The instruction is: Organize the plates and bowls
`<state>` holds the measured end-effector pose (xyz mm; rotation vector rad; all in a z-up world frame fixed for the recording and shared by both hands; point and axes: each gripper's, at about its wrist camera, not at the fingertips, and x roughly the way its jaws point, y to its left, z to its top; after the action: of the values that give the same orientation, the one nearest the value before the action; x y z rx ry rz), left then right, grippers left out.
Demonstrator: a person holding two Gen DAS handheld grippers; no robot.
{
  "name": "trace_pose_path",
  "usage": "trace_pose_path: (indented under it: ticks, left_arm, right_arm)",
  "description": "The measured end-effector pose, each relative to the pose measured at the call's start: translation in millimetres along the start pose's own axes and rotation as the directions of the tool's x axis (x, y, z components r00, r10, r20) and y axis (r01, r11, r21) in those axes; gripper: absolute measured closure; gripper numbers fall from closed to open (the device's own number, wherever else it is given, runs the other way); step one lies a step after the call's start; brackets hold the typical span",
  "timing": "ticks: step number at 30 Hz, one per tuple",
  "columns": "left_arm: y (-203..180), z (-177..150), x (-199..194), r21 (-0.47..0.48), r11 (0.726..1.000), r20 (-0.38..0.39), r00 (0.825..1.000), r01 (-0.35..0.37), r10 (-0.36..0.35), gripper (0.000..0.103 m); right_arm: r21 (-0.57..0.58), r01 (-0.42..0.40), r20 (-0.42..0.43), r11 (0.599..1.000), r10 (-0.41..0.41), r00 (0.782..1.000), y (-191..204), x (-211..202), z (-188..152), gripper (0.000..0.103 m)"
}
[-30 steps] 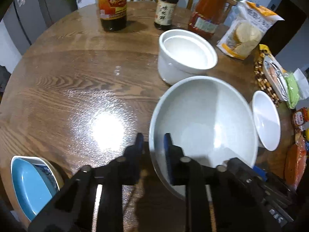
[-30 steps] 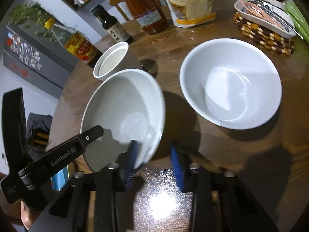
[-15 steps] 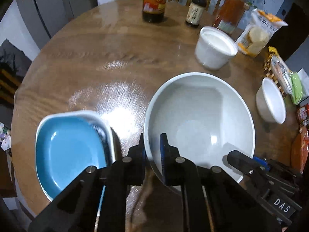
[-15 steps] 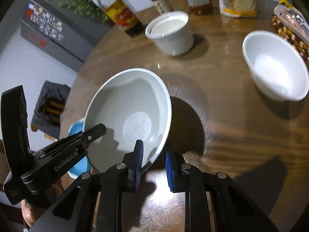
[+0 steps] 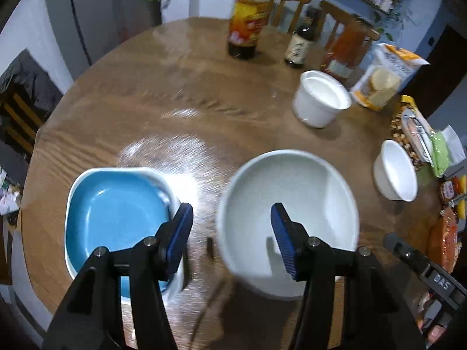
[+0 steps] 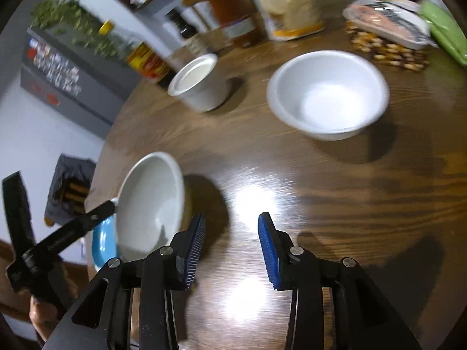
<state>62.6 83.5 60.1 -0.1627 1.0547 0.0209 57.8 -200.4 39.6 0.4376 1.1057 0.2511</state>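
A large white bowl (image 5: pixel 292 204) sits on the round wooden table (image 5: pixel 181 105), right beside a blue square dish (image 5: pixel 116 221). My left gripper (image 5: pixel 232 239) has its jaws opening: the bowl's left rim lies between the fingers and neither pad touches it. In the right wrist view the same bowl (image 6: pixel 151 201) is just left of my right gripper (image 6: pixel 232 248). That gripper's jaws are opening too, over bare table with nothing between them. A smaller white bowl (image 6: pixel 327 93) and a white pot (image 6: pixel 198 84) stand farther back.
Sauce bottles (image 5: pixel 248 26), a bag of crackers (image 5: pixel 385 78) and food packets (image 5: pixel 420 134) line the table's far and right sides. Chairs (image 5: pixel 292 3) stand behind the table. A dark cabinet (image 6: pixel 67 78) stands off to the left. The blue dish is close to the table's near edge.
Both grippers were shut on the large bowl's rim and have now let go and opened. The bowl has come to rest beside the blue dish, and the right gripper has drawn to the right of it.
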Motion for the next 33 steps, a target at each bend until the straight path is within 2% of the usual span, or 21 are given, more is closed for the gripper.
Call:
trace_pose_path:
  ticks: [6,9,12,14,19,21,23,26,33]
  left_arm:
    - [-53.7,0.1,1.3,0.083,0.996,0.004,0.999,0.033,-0.033,0.047]
    - [-94.7,4.5,9.2,0.145,0.988,0.006,0.999,0.051,-0.053,0.047]
    - [-133.4,11.2,15.8,0.213,0.973,0.009,0.996,0.089,-0.092,0.046]
    - [-152.1,19.3,23.3,0.227,0.967,0.000,0.993,0.113,-0.116,0.046]
    - [-205.7,37.4,44.5,0.290,0.953,0.023,0.995,0.091,-0.102,0.045]
    - [-218.4,40.7,54.7,0.293,0.955,0.033,0.998,0.049,-0.061,0.045]
    - [-226.6,43.5,66.1,0.286,0.957,0.013,0.998,0.055,-0.062,0.045]
    - [-236.6,44.6,79.8,0.289,0.957,0.005,1.000,0.025,-0.027,0.045]
    - [-237.0,39.7,106.7,0.289,0.957,-0.034,0.999,-0.011,0.021,0.047]
  right_arm:
    - [0.015,0.076,0.027,0.997,-0.076,0.997,-29.8,-17.2,7.5,0.064]
    - [0.003,0.105,0.055,0.994,-0.105,0.993,-40.7,-29.5,18.7,0.064]
    - [-0.014,0.149,0.093,0.989,-0.148,0.985,-50.9,-40.9,36.4,0.064]
    - [-0.014,0.174,0.107,0.985,-0.172,0.979,-62.7,-47.1,52.6,0.064]
    - [-0.007,0.217,0.126,0.976,-0.215,0.968,-85.0,-48.2,87.8,0.064]
    - [-0.002,0.226,0.112,0.974,-0.224,0.968,-90.9,-41.9,95.7,0.064]
    - [-0.004,0.223,0.094,0.975,-0.221,0.971,-95.4,-32.9,101.7,0.064]
    - [-0.016,0.206,0.072,0.978,-0.205,0.976,-97.5,-19.4,107.7,0.064]
    - [-0.033,0.178,0.027,0.983,-0.177,0.984,-99.2,5.7,112.4,0.064]
